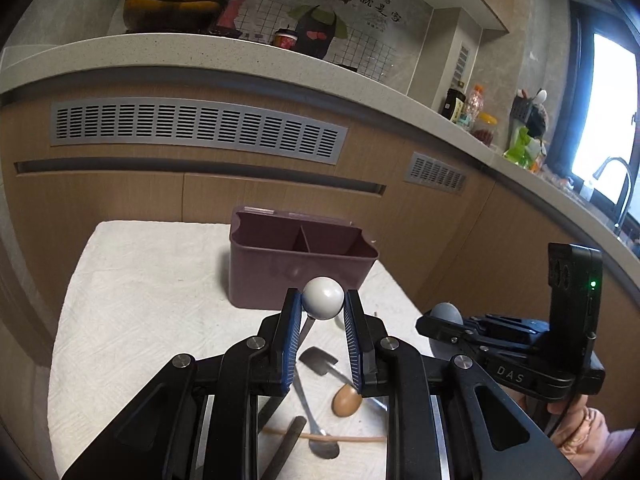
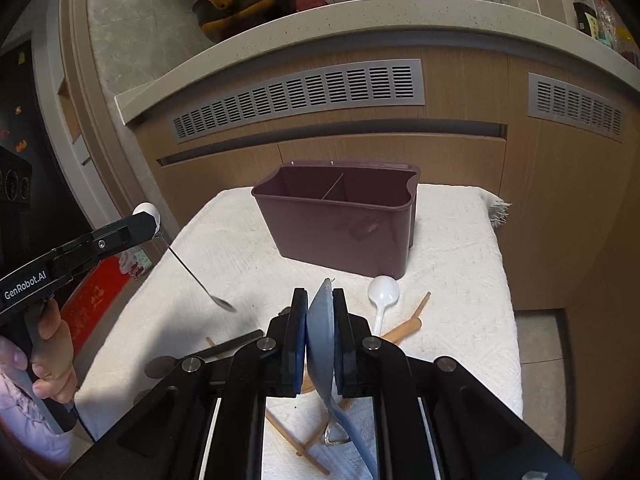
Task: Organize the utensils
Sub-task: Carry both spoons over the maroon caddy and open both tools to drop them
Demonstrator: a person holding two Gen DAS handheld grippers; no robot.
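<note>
Above the white cloth-covered table (image 2: 440, 240): both grippers are raised, each carrying one utensil.
Left gripper (image 1: 322, 300): clamped on the white ball end of a thin metal spoon (image 1: 322, 298); its stem hangs down toward the table's left edge.
Right gripper (image 2: 320, 300): closed on the bowl of a grey-blue plastic spoon (image 2: 320, 332), held edge-on, handle trailing down.
Holder: a dark purple two-compartment plastic caddy (image 2: 340, 232) sits at the table's far edge, both compartments seemingly empty.
Handling: the ball is smooth and round (likely to roll or slip between flat pads); the thin stem swings. The plastic spoon looks light and slightly flexible.
Better hold: probably the stem or handle, not the rounded ends.
Left on the cloth: a white plastic spoon (image 2: 383, 296) and wooden chopsticks (image 2: 404, 326) near the right edge.
</note>
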